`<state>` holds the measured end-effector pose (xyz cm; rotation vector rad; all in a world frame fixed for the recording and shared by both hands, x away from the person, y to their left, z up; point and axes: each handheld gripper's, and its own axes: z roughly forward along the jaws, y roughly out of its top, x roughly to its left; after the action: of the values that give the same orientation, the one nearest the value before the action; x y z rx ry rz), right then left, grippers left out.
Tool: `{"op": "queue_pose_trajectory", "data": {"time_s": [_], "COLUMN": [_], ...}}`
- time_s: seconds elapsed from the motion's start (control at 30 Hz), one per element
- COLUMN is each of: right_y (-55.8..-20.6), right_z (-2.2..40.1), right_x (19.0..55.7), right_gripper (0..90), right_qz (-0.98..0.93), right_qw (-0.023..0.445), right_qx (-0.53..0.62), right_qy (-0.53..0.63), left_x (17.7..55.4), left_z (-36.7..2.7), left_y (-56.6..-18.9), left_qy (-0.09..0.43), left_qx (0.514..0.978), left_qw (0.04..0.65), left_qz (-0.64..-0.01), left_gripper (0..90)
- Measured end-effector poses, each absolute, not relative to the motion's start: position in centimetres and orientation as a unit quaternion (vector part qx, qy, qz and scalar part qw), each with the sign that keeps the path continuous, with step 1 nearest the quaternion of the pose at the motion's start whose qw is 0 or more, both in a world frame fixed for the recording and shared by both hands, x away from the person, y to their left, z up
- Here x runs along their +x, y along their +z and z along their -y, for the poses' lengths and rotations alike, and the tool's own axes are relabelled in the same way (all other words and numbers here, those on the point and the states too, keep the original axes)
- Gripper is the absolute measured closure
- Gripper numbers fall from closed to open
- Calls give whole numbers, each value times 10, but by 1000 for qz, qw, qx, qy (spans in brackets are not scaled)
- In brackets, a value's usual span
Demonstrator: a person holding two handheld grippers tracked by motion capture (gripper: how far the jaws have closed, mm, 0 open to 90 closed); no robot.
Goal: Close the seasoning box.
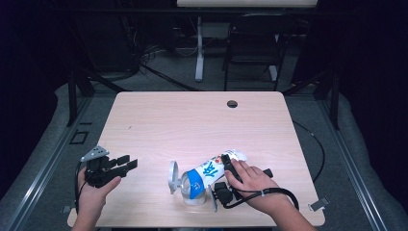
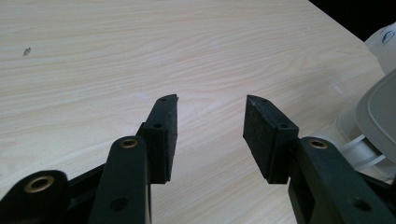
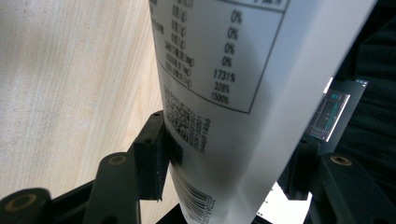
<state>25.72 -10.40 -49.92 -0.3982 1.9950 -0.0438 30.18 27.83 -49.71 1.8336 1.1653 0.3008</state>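
A: So how far along does this look?

B: Early, I'd judge. The right gripper [image 1: 225, 169] has its jaws pressed on the sides of the white bottle [image 1: 208, 174], which lies tilted on the tabletop [image 1: 192, 120], near the front edge.

A: And the other hand?

B: The left gripper [image 1: 126, 162] hangs well apart at the left, jaws spread with nothing between them. The grab seems done; lifting or working the flip cap [image 1: 173, 177] is likely what's left.
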Motion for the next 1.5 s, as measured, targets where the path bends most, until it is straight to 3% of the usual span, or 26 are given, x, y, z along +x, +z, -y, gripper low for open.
{"op": "queue_pose_trajectory", "data": {"time_s": [1.5], "right_y": [-496], "right_z": [103], "right_x": [255], "right_gripper": [458], "right_qz": [-826], "right_qw": [532], "right_qx": [-182], "right_qy": [-32], "left_x": [302], "left_z": [-278], "left_y": [-498], "left_qy": [123], "left_qx": [745], "left_qw": [455], "left_qz": [-472], "left_gripper": [552]}}
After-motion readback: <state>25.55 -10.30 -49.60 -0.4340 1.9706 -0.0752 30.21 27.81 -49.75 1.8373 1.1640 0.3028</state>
